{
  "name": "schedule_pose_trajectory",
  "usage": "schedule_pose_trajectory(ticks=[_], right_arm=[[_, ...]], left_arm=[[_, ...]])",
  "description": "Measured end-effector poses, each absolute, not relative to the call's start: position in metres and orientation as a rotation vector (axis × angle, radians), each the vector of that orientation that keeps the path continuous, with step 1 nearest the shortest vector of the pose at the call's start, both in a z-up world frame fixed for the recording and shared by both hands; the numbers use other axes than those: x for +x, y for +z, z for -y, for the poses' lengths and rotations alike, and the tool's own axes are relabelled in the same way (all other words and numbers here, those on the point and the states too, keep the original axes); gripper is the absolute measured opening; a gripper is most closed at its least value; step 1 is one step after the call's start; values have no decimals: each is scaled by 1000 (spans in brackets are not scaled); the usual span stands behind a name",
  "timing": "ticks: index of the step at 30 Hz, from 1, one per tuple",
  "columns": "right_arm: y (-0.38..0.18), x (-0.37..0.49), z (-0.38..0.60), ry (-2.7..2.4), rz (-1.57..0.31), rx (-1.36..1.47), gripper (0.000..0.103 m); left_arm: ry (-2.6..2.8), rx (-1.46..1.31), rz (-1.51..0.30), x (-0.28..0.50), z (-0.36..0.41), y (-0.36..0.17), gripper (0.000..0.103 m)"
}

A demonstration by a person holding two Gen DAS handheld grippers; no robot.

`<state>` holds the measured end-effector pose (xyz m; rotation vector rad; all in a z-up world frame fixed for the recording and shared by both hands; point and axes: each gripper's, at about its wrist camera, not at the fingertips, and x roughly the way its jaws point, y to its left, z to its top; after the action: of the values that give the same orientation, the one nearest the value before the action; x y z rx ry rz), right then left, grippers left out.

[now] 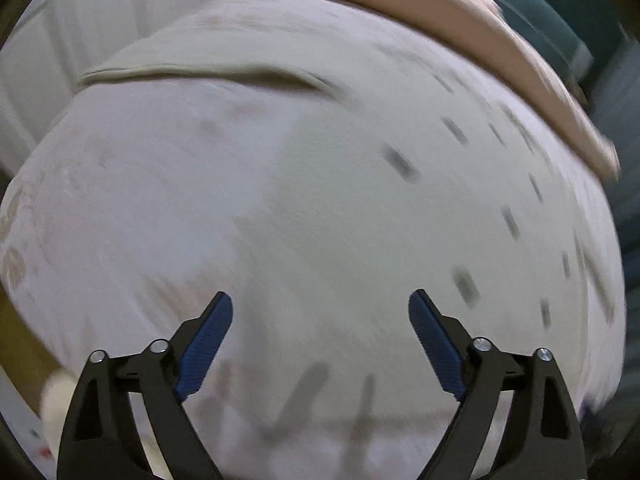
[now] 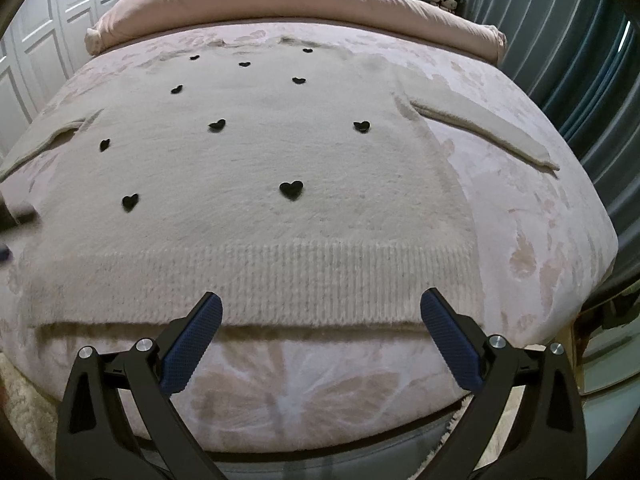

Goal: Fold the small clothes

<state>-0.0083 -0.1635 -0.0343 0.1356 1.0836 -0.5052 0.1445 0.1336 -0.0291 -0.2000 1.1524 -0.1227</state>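
Observation:
A cream fuzzy sweater (image 2: 256,168) with several black hearts lies flat, front up, on the bed. Its sleeves spread to the left (image 2: 44,140) and to the right (image 2: 492,132). My right gripper (image 2: 320,308) is open over the ribbed hem (image 2: 320,276) at the bed's near edge, with nothing between its fingers. The left wrist view is heavily blurred. There the left gripper (image 1: 320,308) is open and empty above the sweater (image 1: 360,208), whose hearts smear into dark streaks. A sleeve fold (image 1: 200,70) lies at the upper left of that view.
The bed carries a pink floral cover (image 2: 540,220). A rolled pink duvet (image 2: 296,4) lies across its far end. White wardrobe doors (image 2: 60,20) stand to the left and teal curtains (image 2: 580,60) to the right. A dark blurred shape (image 2: 20,216) shows at the left edge.

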Motion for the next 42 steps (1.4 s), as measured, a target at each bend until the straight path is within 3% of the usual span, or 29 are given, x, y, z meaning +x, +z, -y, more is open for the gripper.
schedule_pose_trajectory(ticks=[7,13,14,15,17,19,20,26,30,35,37,38,39,40,42], right_arm=[[-57,19,163,-486,-1140,98,97],[-70,40,162,-489,-1169,86,97],[-72,44,162,-489,-1174,87,97],[-75,48,163,-490,-1181,86,97],[-77,52,164,-491,-1180,89,97],[-78,56,165,-489,-1177,95,97],[-78,57,166,-488,-1175,100,97],[-77,58,172,-478,-1148,132,97],[-75,53,181,-480,-1128,172,97],[-67,35,199,-494,-1091,219,97],[-64,29,207,-501,-1077,227,97],[-64,24,213,-505,-1072,233,97],[-63,21,217,-507,-1069,238,97],[-62,17,224,-509,-1063,245,97],[-60,9,235,-512,-1051,253,97]], left_arm=[[268,-477,-1022,304,-322,-35,90],[384,-654,-980,371,-404,-56,88],[388,-650,-980,377,-407,-59,83],[379,-646,-995,386,-409,-64,68],[383,-618,-1017,397,-406,-68,50],[348,-574,-996,403,-398,-61,16],[315,-567,-993,405,-391,-56,8],[85,-406,-815,393,-292,35,7],[-208,-302,-702,354,-160,108,7],[-499,-235,-712,302,-3,122,8],[-563,-195,-771,281,59,101,17],[-581,-183,-808,271,85,84,36],[-575,-170,-851,259,107,62,63],[-551,-162,-882,250,120,44,69],[-531,-130,-898,238,132,17,69]])
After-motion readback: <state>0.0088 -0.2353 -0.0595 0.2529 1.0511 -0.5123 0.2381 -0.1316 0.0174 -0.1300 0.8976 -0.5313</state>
